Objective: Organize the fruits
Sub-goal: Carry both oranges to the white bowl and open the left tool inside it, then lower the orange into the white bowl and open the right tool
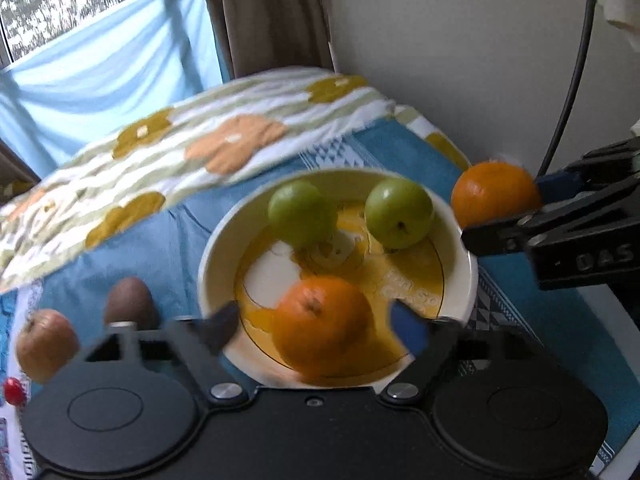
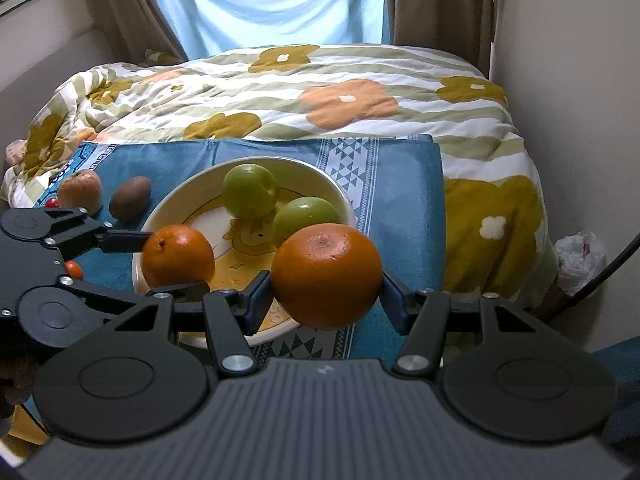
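- Bedroom corner: a bed under a flowered quilt [image 2: 320, 92] carries a blue cloth [image 2: 400, 184], with pale curtains across the window behind.
- On the cloth stands a cream bowl [image 2: 168, 216] with a yellow picture inside; two green apples [image 2: 250, 190] lie at its far side, near each other, though whether they touch is hard to tell.
- The left hand-held gripper [image 1: 316, 326] reaches over the near rim of the bowl, and one orange [image 1: 322, 324] sits between its fingers. In the left wrist view there is a gap on either side of the fruit, so the jaws look parted; the blur there keeps me from being sure the orange rests on the bowl floor.
- The right hand-held gripper [image 2: 326, 292] is closed on a second orange [image 2: 326, 274], blue pads pressing both flanks, holding it in the air just beside the bowl's right rim.
- Left of the bowl on the cloth lie a brown kiwi [image 2: 130, 198], a reddish apple [image 2: 80, 192] and a small red fruit [image 2: 51, 202], well apart from either gripper.
- Judged step: the oranges are being gathered into the bowl, one apparently just set down, the other on its way.
- The next move would call for the left gripper to clear the bowl so the right has room, then a low, gentle release of the held orange into the open patch, so that it does not roll against the apples or over the rim.
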Demonstrator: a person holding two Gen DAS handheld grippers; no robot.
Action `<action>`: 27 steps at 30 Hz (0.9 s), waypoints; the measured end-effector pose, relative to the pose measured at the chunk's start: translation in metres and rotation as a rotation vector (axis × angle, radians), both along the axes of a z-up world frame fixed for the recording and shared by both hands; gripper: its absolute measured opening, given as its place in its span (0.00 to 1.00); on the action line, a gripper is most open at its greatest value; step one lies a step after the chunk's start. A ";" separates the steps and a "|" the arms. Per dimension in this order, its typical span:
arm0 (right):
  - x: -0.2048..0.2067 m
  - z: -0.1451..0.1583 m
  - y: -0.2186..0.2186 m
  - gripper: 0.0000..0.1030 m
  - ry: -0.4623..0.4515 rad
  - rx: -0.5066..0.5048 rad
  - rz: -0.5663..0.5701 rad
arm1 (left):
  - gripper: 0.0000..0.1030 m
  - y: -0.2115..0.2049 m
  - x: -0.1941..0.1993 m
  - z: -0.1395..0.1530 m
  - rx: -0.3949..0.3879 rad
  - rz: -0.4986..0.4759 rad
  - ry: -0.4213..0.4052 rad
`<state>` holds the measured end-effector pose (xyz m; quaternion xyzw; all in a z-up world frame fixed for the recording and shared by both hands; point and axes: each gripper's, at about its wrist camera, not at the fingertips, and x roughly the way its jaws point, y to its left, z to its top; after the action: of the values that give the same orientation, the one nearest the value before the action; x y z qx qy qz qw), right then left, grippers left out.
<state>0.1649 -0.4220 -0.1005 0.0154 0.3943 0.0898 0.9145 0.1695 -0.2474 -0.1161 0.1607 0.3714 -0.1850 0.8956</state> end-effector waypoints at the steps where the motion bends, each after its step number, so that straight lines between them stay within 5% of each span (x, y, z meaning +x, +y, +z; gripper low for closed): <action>1: 0.001 0.000 0.000 0.71 0.001 0.000 0.004 | 0.91 0.001 -0.002 0.003 -0.001 -0.001 -0.011; 27: 0.019 -0.020 0.045 0.71 0.026 0.028 0.113 | 0.91 0.056 -0.023 0.020 -0.068 0.138 0.012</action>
<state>0.1838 -0.3770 -0.1203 0.0068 0.4049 0.1466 0.9025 0.1463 -0.1917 -0.0965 0.1031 0.3805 -0.1365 0.9088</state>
